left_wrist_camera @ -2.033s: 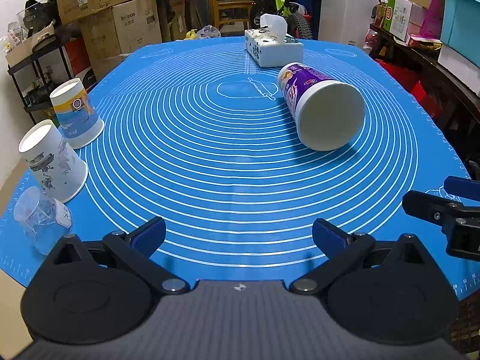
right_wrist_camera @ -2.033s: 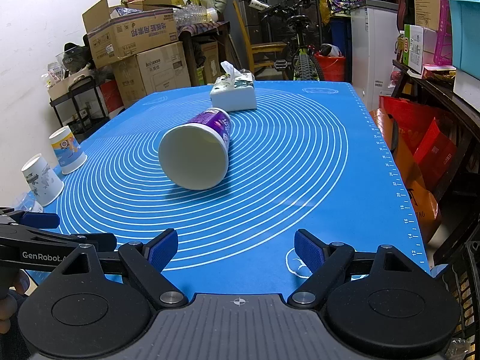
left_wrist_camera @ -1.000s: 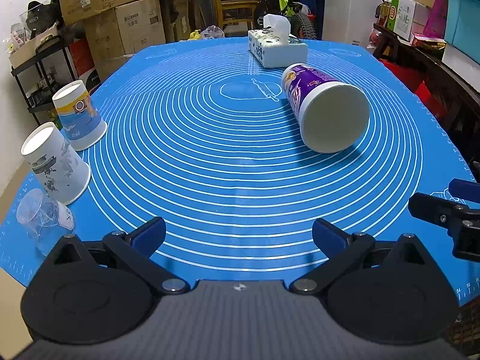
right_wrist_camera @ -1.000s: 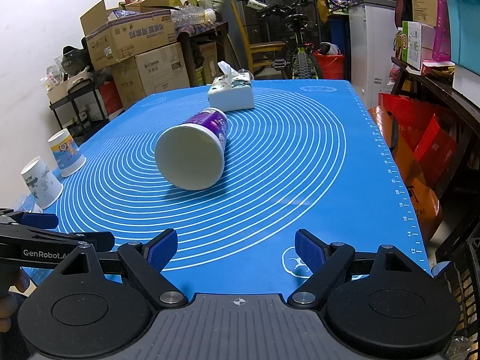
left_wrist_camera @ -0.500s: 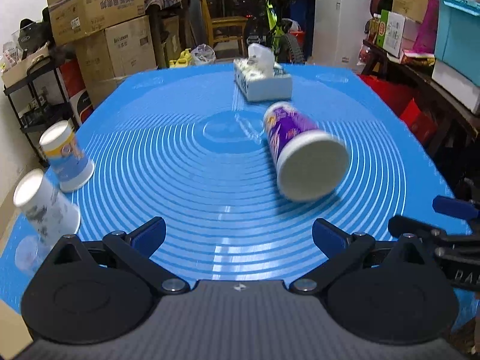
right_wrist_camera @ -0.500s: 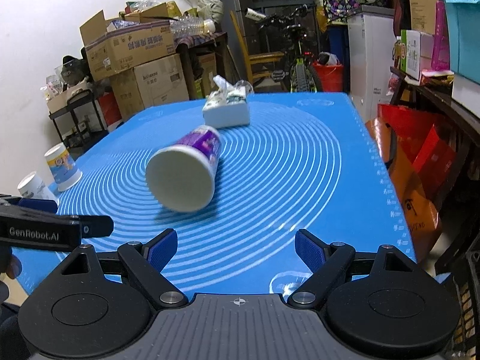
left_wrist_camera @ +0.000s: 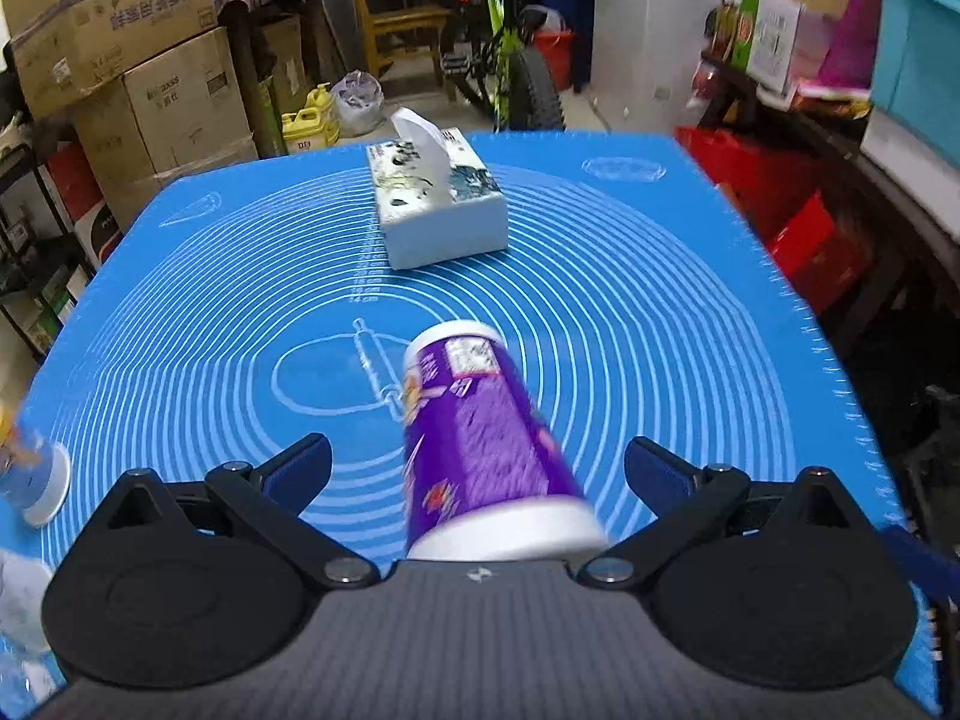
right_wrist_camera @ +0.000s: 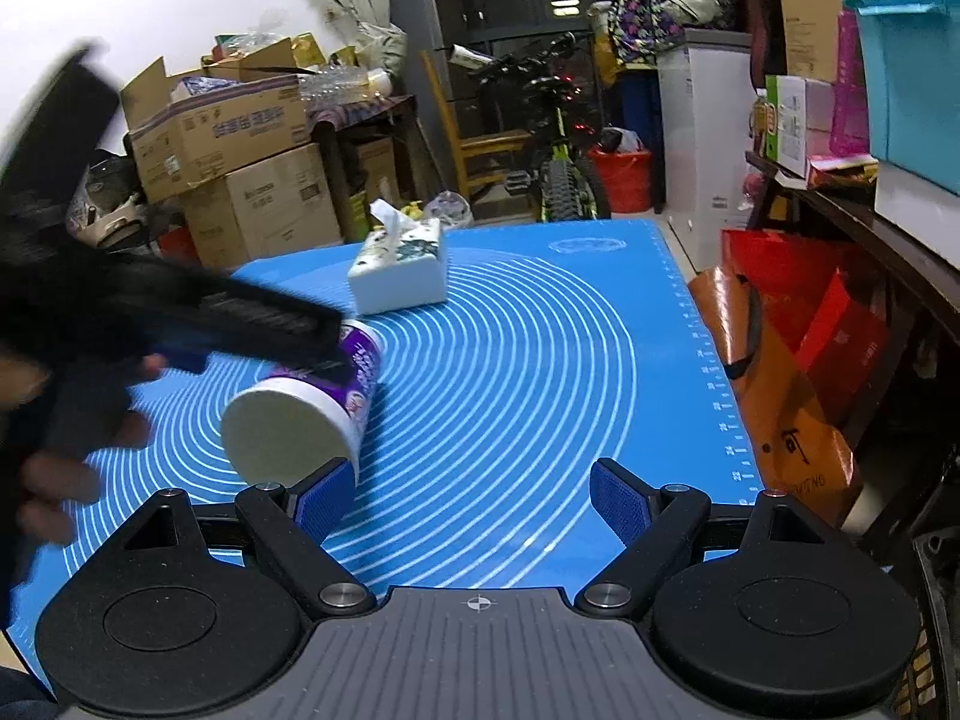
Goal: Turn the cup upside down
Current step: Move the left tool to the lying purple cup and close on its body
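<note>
Blue matting with white concentric rings covers my desk point(left_wrist_camera: 690, 324), and storage clutter crowds the room around it. Nearest to me in the left wrist view, my left tool point(left_wrist_camera: 477, 474) has its jaws spread wide, and the purple cup point(left_wrist_camera: 480, 438) lies on its side in the gap between them. Its white mouth rim faces me, low and close to the tool's body, and its base points away toward the middle of the mat. Neither blue pad touches the cup; each stands clear of its wall.

From the right wrist view, my right tool point(right_wrist_camera: 474, 501) is also wide and grips nothing. The cup point(right_wrist_camera: 306, 414) lies to the left of it, its open mouth turned my way, with the rim just beside the left blue pad point(right_wrist_camera: 321, 495); I cannot tell whether they touch. Above the cup, my left tool's blurred black body point(right_wrist_camera: 180, 312) reaches in from the left.

At the left edge of the left wrist view, a blurred paper cup point(left_wrist_camera: 33, 474) stands on the mat. Farther out, well beyond the purple cup, a white tissue box point(left_wrist_camera: 438, 207) sits near the far end of the desk. Behind that stand cardboard boxes point(left_wrist_camera: 144, 66), a wooden chair point(left_wrist_camera: 402, 18) and a bicycle point(right_wrist_camera: 555, 138).
</note>
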